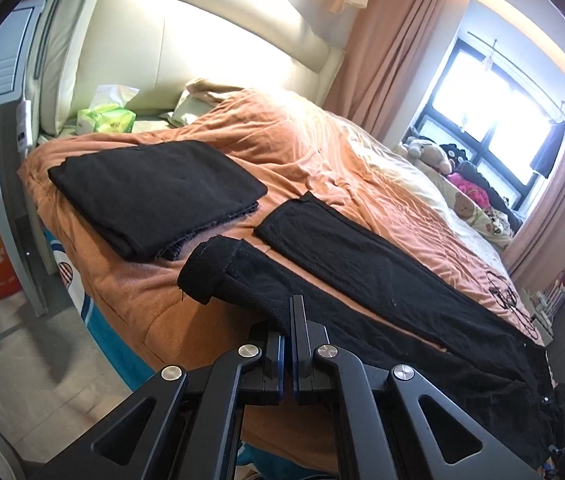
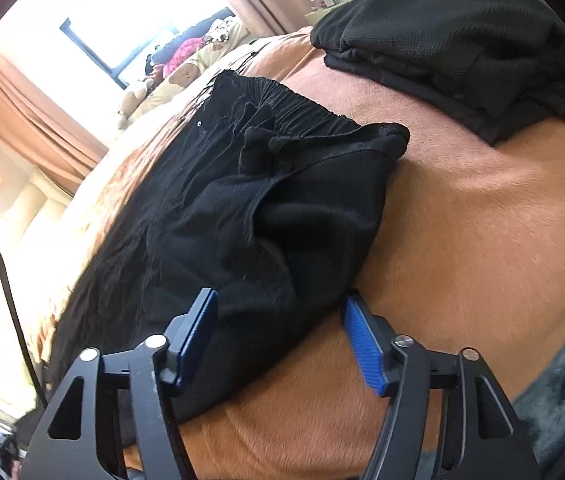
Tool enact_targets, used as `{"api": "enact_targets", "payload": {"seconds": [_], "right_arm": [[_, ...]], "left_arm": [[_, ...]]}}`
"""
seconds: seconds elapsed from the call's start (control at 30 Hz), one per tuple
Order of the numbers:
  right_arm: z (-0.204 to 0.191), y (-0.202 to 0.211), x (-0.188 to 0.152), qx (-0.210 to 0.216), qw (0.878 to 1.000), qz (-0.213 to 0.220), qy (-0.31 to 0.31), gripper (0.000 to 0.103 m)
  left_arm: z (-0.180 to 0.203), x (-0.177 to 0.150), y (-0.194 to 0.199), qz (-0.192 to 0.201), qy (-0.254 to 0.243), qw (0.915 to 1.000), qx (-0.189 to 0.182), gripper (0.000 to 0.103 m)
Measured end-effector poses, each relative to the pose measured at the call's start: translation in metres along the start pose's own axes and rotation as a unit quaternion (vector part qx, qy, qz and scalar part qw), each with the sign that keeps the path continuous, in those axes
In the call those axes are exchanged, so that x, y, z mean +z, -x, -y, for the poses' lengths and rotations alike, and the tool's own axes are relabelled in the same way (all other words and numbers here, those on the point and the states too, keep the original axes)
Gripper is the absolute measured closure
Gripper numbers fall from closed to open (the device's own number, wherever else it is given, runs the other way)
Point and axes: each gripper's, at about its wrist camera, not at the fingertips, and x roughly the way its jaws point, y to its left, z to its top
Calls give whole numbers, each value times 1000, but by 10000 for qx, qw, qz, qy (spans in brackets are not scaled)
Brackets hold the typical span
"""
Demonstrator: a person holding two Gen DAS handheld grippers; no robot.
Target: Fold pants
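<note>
Black pants (image 1: 402, 280) lie lengthwise on the orange bed cover (image 1: 302, 140), legs pointing toward the headboard. My left gripper (image 1: 291, 312) is shut on the near leg just behind its cuff (image 1: 206, 272), and the cuff hangs lifted off the cover. The far leg stays flat. In the right wrist view the pants' waist end (image 2: 282, 200) is bunched, with the elastic waistband (image 2: 302, 108) at its far side. My right gripper (image 2: 280, 312) straddles the near edge of that bunch. Its blue pads (image 2: 362, 344) stand apart with cloth between them, not pinched.
A folded stack of black garments (image 1: 154, 192) rests on the cover near the headboard, also visible as the black stack (image 2: 462, 48). A green tissue pack (image 1: 106, 118) and pillows sit by the headboard. Stuffed toys (image 1: 430, 152) line the window side. Floor (image 1: 42, 340) lies left of the bed.
</note>
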Motion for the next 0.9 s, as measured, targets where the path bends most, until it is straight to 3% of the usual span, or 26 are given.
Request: {"api": "enact_targets", "payload": {"seconds": [0.03, 0.27, 0.4, 0.9], "right_arm": [[5, -3, 4, 94, 9999, 22, -81, 44], [16, -8, 14, 625, 9977, 122, -246, 89], [12, 5, 25, 827, 9958, 367, -139, 103], [-36, 7, 56, 736, 9935, 824, 277, 103]], "left_arm": [[2, 2, 0, 13, 15, 10000, 31, 101], [17, 18, -4, 96, -54, 9998, 150, 101], [28, 30, -7, 167, -163, 9996, 146, 101], [57, 77, -26, 436, -289, 9986, 16, 101]]}}
